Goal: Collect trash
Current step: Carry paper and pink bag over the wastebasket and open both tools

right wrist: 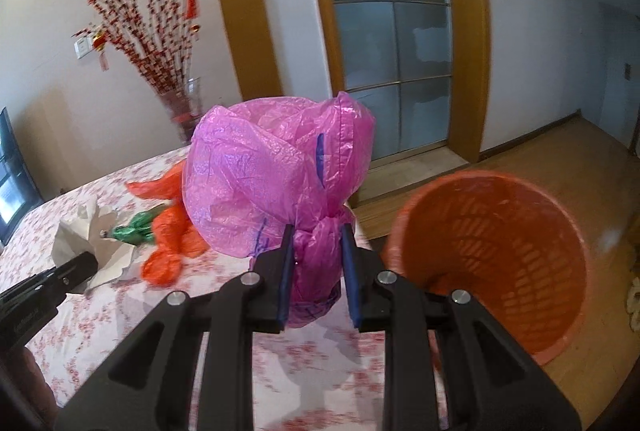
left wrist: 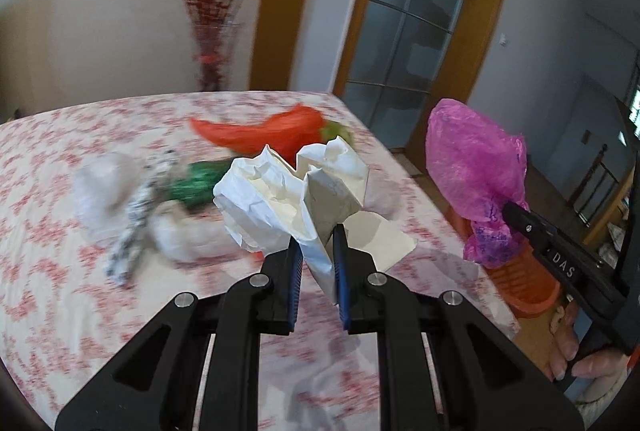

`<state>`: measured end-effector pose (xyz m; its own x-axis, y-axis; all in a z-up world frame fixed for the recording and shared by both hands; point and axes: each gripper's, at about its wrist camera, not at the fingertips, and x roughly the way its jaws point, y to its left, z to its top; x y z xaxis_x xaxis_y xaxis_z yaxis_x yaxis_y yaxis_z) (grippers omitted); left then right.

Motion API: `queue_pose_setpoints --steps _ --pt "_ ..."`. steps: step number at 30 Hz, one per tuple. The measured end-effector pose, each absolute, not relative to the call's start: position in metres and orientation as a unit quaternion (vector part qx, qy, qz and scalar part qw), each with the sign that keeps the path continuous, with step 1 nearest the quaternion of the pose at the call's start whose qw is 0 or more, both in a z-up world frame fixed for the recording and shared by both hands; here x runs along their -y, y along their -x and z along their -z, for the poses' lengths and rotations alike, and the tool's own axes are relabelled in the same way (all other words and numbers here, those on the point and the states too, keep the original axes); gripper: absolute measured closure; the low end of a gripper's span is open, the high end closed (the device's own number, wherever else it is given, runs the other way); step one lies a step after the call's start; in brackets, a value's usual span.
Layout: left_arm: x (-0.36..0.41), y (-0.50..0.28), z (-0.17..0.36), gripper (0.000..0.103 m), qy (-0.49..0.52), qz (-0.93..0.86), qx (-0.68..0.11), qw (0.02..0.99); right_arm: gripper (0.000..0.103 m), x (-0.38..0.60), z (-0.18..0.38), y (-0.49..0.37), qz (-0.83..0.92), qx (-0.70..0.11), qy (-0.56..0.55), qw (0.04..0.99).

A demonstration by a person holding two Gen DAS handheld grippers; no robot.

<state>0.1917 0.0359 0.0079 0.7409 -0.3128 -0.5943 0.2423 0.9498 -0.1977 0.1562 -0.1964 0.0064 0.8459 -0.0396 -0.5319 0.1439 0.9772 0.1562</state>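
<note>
My left gripper (left wrist: 317,243) is shut on a crumpled white paper (left wrist: 288,191), held above the flowered tablecloth (left wrist: 60,271). My right gripper (right wrist: 316,235) is shut on the knotted neck of a puffy pink plastic bag (right wrist: 272,175), lifted over the table's right end. An orange slatted waste basket (right wrist: 500,251) stands on the wooden floor just right of the pink bag, its mouth towards me. In the left wrist view the pink bag (left wrist: 472,167) hangs right of the paper, above the basket (left wrist: 524,291).
On the table lie an orange plastic bag (left wrist: 276,131), a green foil wrapper (left wrist: 192,187), a patterned scrap (left wrist: 136,223) and clear plastic bags (left wrist: 100,183). A vase of red branches (left wrist: 210,59) stands behind. A glass door (right wrist: 392,31) is beyond the table.
</note>
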Motion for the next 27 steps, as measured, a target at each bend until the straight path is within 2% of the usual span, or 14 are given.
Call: queue_pose_setpoints --steps 17,27 --pt "0.121 -0.219 -0.005 0.089 0.007 0.289 -0.331 0.898 0.080 0.319 0.007 -0.123 0.170 -0.255 -0.149 0.940" --pt "0.181 -0.220 0.008 0.089 -0.009 0.332 -0.348 0.877 0.080 0.365 0.027 -0.118 0.203 -0.261 -0.168 0.929"
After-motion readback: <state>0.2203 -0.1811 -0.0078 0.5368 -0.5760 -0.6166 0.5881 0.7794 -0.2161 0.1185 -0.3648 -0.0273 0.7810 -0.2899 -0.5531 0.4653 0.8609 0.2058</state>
